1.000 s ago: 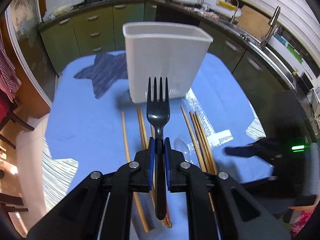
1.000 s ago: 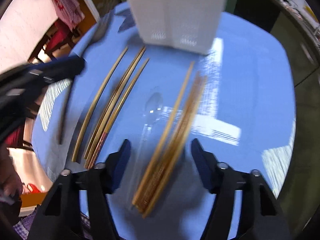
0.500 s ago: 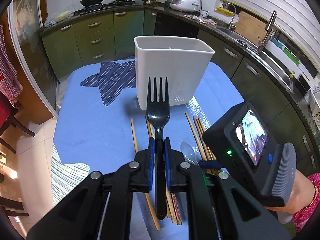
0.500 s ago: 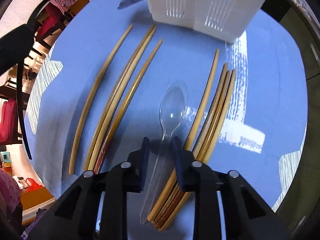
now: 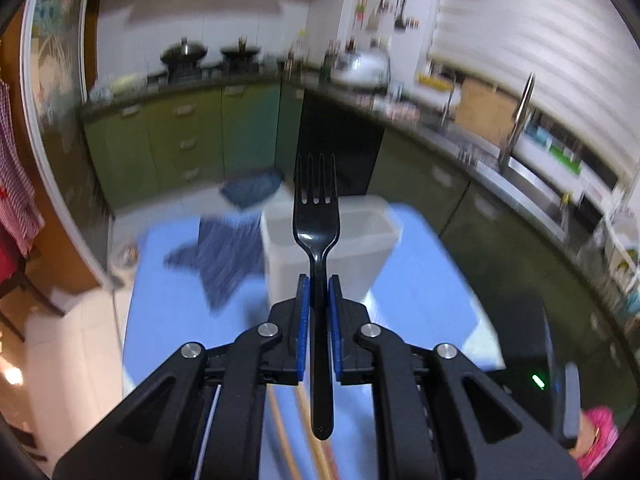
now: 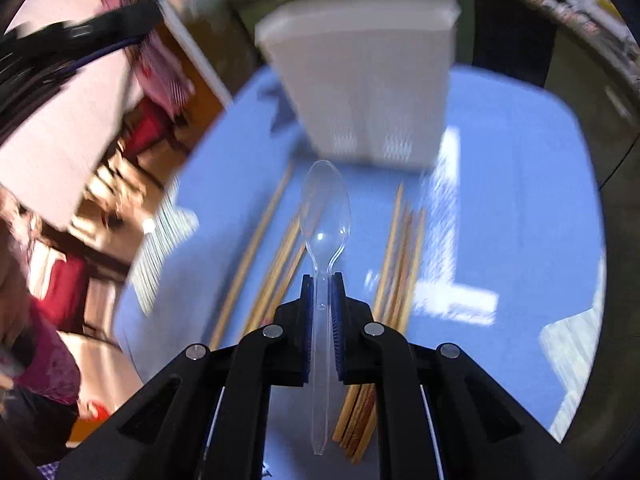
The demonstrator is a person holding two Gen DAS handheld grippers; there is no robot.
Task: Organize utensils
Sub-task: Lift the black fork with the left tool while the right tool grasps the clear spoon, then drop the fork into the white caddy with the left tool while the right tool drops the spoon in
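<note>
My left gripper (image 5: 317, 286) is shut on a black plastic fork (image 5: 316, 216), tines pointing up and forward, held above the table in front of the white utensil bin (image 5: 352, 248). My right gripper (image 6: 322, 286) is shut on a clear plastic spoon (image 6: 325, 220), lifted off the blue table (image 6: 500, 208). The white bin (image 6: 360, 80) stands just beyond the spoon's bowl. Wooden chopsticks lie on the table in a left group (image 6: 264, 260) and a right group (image 6: 400, 264) on either side of the right gripper.
A dark blue star-shaped mat (image 5: 224, 252) lies left of the bin. The other hand-held gripper unit (image 5: 536, 364) is at the lower right of the left wrist view. Green kitchen cabinets (image 5: 180, 136) and a sink counter (image 5: 520, 176) surround the table.
My right gripper closed on the clear spoon and lifted it off the table toward the bin. My left gripper rose and tilted up with the fork still held.
</note>
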